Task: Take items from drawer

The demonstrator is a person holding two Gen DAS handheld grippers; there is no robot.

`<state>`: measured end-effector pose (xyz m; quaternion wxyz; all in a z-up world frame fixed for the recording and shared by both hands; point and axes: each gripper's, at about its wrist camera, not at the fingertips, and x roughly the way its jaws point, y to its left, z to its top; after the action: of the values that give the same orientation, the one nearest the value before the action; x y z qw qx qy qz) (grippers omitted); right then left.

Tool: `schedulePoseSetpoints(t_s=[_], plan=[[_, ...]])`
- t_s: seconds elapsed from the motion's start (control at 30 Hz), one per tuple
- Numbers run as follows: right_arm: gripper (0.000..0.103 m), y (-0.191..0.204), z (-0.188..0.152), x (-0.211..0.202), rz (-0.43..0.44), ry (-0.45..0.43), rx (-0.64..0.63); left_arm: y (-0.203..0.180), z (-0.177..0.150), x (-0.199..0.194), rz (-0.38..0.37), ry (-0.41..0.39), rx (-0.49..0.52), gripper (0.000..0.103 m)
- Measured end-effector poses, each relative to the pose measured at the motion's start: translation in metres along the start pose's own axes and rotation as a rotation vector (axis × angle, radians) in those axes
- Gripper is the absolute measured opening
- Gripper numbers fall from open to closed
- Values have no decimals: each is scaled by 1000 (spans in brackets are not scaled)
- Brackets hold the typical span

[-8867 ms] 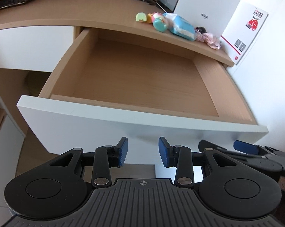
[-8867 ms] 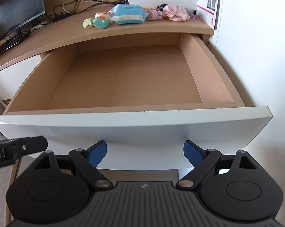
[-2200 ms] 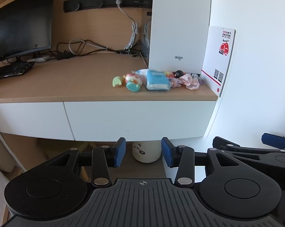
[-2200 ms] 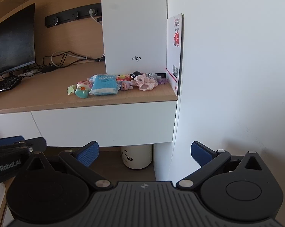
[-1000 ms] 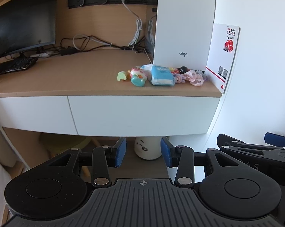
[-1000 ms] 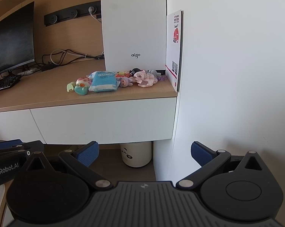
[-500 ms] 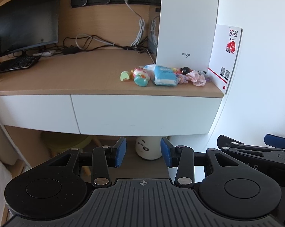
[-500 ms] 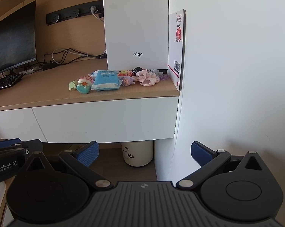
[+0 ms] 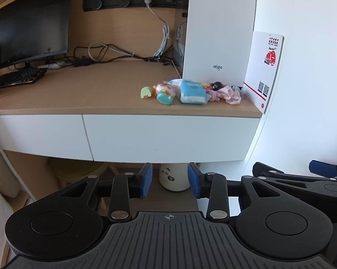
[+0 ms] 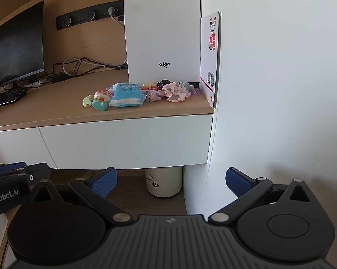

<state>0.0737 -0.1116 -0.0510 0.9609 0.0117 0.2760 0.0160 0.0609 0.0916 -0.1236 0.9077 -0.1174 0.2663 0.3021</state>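
The white drawer (image 9: pixel 168 137) (image 10: pixel 125 142) under the wooden desktop is pushed in, its front flush with the desk. On the desktop above it lie several small items: a blue tissue pack (image 9: pixel 192 91) (image 10: pixel 126 94), a teal toy (image 9: pixel 165 98) (image 10: pixel 100 105), a green piece (image 9: pixel 146 92), a pink scrunchie (image 9: pixel 228 94) (image 10: pixel 176 94) and small figures. My left gripper (image 9: pixel 170 182) hangs open and empty below the drawer front. My right gripper (image 10: pixel 171 182) is wide open and empty, also below the drawer.
A white computer case (image 9: pixel 217 31) stands behind the items, with a card (image 9: pixel 265 71) against the wall. A monitor (image 9: pixel 29 20), keyboard (image 9: pixel 18 77) and cables sit at the left. A white bin (image 10: pixel 164 182) stands under the desk. The wall (image 10: pixel 280 89) closes the right side.
The drawer, open and empty earlier, is now shut. Both grippers have drawn back from the desk and in the last second drifted slightly; their jaws have not changed.
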Motion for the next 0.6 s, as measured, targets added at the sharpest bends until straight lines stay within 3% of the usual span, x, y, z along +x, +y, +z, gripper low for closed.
schedulePoseSetpoints(t_s=[0.13, 0.6], plan=[[103, 0, 0, 0, -1, 0, 0, 0, 0, 0, -3, 1, -1, 29], [103, 1, 1, -2, -1, -4, 3, -5, 0, 2, -4, 9, -4, 29]])
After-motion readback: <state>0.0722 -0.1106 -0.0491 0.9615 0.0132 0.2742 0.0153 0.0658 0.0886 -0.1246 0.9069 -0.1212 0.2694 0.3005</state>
